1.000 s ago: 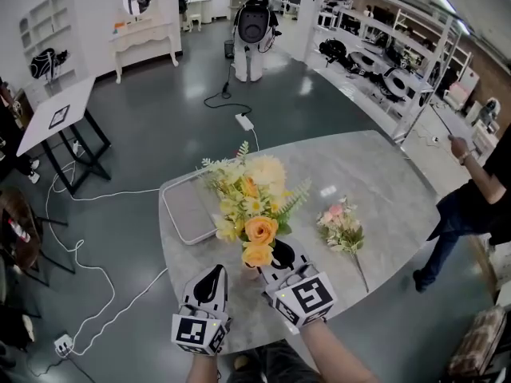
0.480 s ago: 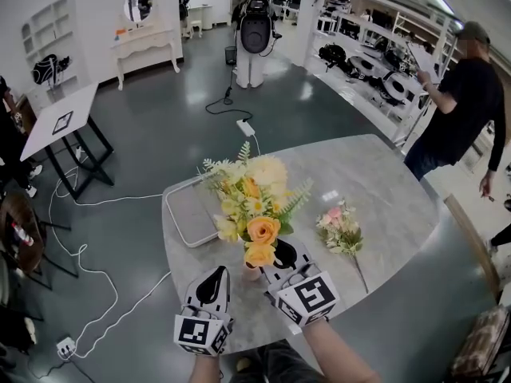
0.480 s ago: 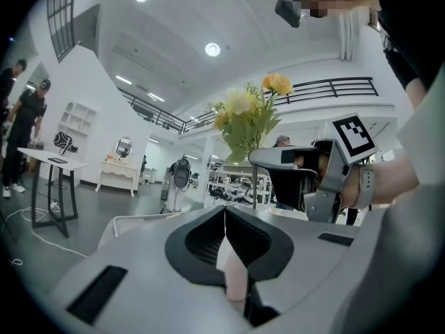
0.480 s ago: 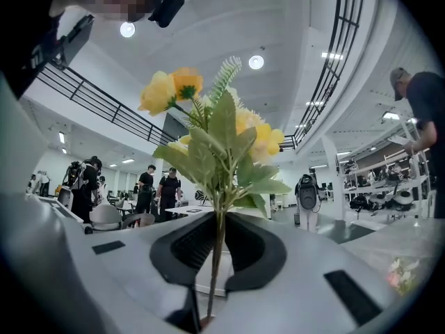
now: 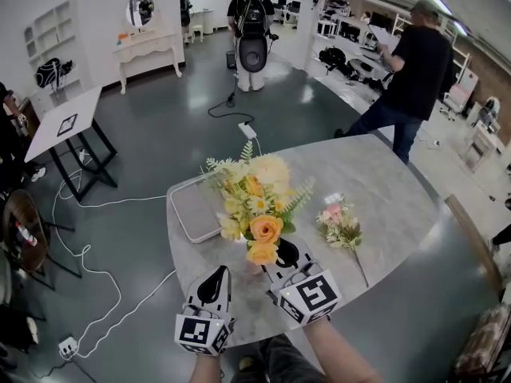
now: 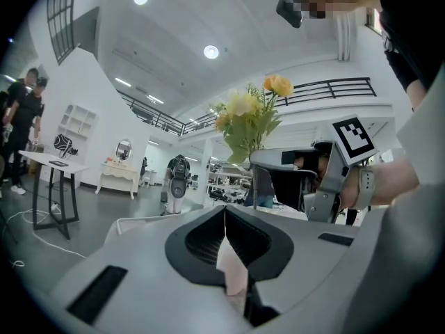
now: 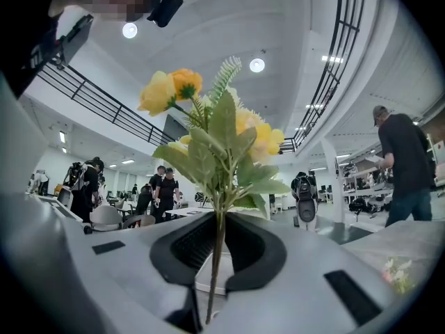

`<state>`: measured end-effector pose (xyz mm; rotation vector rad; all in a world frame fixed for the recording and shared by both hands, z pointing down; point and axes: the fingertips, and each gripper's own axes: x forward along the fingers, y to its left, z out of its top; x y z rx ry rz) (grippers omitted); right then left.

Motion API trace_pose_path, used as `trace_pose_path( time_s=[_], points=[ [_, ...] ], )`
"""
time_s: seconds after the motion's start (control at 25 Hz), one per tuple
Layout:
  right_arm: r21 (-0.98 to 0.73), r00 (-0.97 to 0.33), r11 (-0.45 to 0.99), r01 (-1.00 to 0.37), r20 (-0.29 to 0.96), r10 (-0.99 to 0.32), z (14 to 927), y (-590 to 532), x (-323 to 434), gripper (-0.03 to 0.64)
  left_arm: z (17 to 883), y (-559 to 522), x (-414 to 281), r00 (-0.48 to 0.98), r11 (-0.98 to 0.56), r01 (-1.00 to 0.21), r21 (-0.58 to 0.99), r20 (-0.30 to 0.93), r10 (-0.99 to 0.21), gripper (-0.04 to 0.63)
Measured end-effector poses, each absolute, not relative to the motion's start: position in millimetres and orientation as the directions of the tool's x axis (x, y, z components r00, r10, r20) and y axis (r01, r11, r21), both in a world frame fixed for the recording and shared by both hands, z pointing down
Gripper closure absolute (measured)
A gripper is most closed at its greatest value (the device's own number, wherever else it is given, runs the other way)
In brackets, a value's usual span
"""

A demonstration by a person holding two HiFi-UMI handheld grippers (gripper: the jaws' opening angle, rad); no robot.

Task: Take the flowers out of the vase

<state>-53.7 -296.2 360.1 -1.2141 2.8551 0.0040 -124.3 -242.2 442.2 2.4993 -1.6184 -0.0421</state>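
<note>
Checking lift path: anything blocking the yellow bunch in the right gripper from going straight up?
Nothing visible. The right gripper is shut on the stem of the yellow bunch, with open air above. The left gripper sits apart, to its left.

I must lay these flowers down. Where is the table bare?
Bare: the table beyond the pink bouquet, to its far and right edges. Crowded: the near edge, with the yellow bouquet, left gripper and right gripper; the tray fills the left.

Overhead, two level (flowers (image 5: 255, 206) apparently shared)
</note>
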Motion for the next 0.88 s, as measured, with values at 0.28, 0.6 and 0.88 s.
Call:
trace_pose_path(
  time_s=[0.28, 0.6, 0.88],
  points=[
    [-0.009, -0.686, 0.687, -0.726, -0.047, -0.726, 359, -270, -54, 0.565, 442, -217, -128, 0.414, -0.402, -0.904, 0.148, 0.063, -0.908, 0.581],
    [-0.013, -0.677, 0.678, -0.735, -0.046, -0.734, 357, -239, -55, 0.565, 434, -188, -129, 0.428, -0.417, -0.898, 0.141, 0.057, -0.902, 0.581],
    [-0.018, -0.665, 0.666, -0.746, -0.045, -0.746, 351, -220, -46, 0.565, 428, -169, -123, 0.443, -0.431, -0.891, 0.142, 0.063, -0.894, 0.581]
  ],
)
